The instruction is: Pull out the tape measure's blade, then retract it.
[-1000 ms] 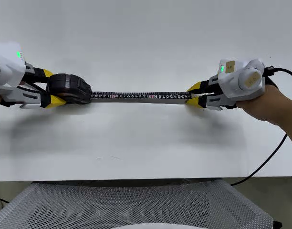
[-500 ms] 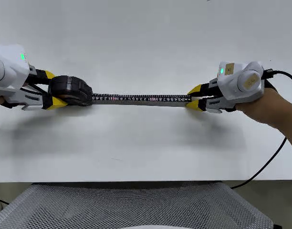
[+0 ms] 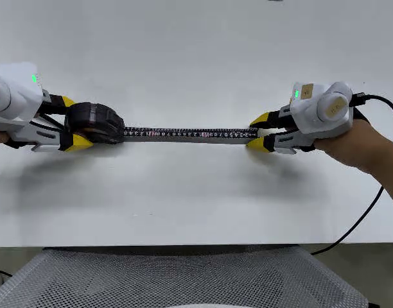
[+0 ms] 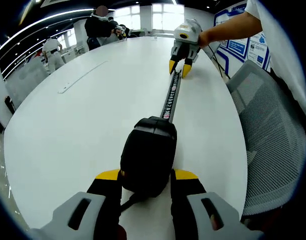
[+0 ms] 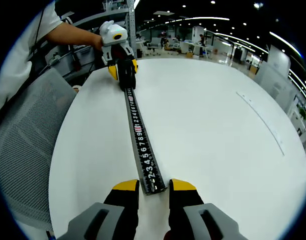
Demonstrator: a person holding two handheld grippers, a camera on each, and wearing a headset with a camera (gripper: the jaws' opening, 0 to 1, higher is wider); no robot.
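Across the middle of the white table (image 3: 183,205) the blade (image 3: 190,133) runs flat and straight from left to right, its printed numbers facing up. It comes out of the black case (image 3: 94,122), which sits on the table at the left.

My left gripper (image 3: 73,122) is clenched on that case, one yellow-tipped jaw on the near side and one on the far side, with the case mouth pointing right. My right gripper (image 3: 259,131) sits at the blade's free end with its jaws parted. In the right gripper view the tip lies between them with a sliver of table showing on each side, so I read it as released, or very nearly. I cannot tell whether either jaw brushes the blade's edge.

The pull-out looks done to me, and the retraction is what remains.

I judge the case to be rigid and fairly dense, with a rubbery shell that should not slip in a firm side grip, so I would hold it where it is now. The blade is another matter. It is thin sprung steel, stiff only while it lies cupped and supported, and likely to kink if lifted mid-span. It is probably slick and eager to snap back. I would hold it only at the tip and feed it home slowly.
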